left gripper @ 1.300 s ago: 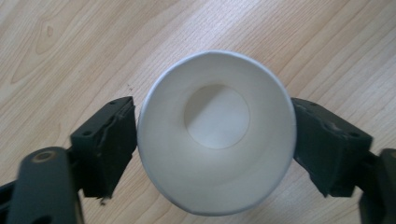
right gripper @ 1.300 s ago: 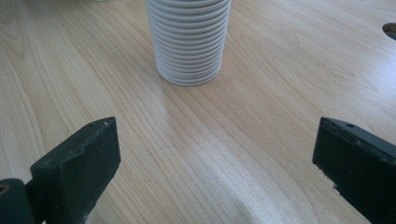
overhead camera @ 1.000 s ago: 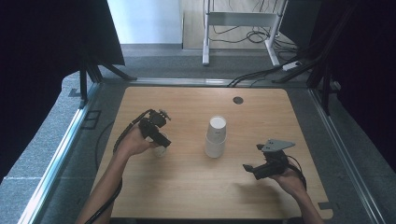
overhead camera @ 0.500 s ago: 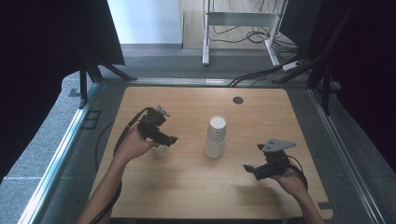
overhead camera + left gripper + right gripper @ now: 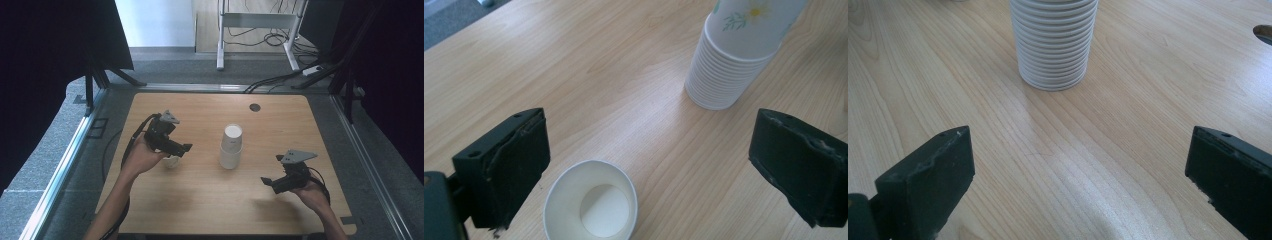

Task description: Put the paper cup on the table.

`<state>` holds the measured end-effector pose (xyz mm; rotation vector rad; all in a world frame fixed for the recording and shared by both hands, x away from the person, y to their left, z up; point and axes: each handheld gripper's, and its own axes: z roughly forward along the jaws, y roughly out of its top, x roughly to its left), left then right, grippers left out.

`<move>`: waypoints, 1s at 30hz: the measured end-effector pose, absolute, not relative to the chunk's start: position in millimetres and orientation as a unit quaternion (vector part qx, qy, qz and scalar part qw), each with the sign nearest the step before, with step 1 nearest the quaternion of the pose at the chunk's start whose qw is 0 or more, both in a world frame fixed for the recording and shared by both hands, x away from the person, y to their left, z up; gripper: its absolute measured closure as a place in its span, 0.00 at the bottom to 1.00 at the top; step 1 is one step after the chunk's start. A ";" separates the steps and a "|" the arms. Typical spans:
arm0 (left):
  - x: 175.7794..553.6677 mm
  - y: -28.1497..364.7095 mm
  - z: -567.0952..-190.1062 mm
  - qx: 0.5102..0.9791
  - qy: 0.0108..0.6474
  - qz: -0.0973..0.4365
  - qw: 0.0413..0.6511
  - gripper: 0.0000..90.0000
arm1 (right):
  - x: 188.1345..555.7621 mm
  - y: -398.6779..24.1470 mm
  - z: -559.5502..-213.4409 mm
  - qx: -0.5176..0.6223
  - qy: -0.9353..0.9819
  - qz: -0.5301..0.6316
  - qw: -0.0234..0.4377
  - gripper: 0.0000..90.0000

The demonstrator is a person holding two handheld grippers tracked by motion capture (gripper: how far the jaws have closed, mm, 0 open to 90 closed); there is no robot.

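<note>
**Single cup standing loose on table; both grippers wide and empty**

At the left of the high view, the left gripper point(image 5: 186, 148) is hovering above the table point(image 5: 200, 200), held in the person's left hand point(image 5: 142, 157). Its jaws have just been opening and are now standing far apart, pressing on nothing. In the left gripper view a single paper cup point(image 5: 590, 204) is standing upright on the wood, mouth up and empty, lying low between the two jaws and closer to the one at the left of that view; the pads are not touching it. In the high view this cup point(image 5: 172, 161) is showing just beneath the gripper.

At the middle of the table a stack of paper cups point(image 5: 231, 146) is standing upside down, its rims forming a ribbed column. A leaf-and-flower print is showing on the top cup. The stack is standing near the single cup but apart from it.

At the right, the right gripper point(image 5: 265, 181) is resting low over the table in the person's right hand point(image 5: 312, 192), well apart from the stack. Its jaws are also standing wide apart with only bare wood between them, aimed toward the stack.
</note>
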<state>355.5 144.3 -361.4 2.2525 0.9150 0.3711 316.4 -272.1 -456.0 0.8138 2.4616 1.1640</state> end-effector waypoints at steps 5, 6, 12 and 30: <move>345.9 144.6 -360.2 0.859 0.341 0.154 0.350 0.01 | 315.4 -273.0 -456.7 0.284 0.856 0.405 0.149 0.00; 343.9 144.8 -360.1 0.857 0.341 0.155 0.354 0.01 | 315.4 -273.0 -456.7 0.284 0.856 0.405 0.149 0.00; 330.8 148.4 -360.4 0.844 0.336 0.169 0.382 0.00 | 314.1 -274.0 -457.4 0.286 0.857 0.403 0.150 0.00; 289.9 146.0 -390.2 0.821 0.316 0.198 0.432 0.00 | 309.2 -276.9 -462.0 0.290 0.861 0.389 0.154 0.00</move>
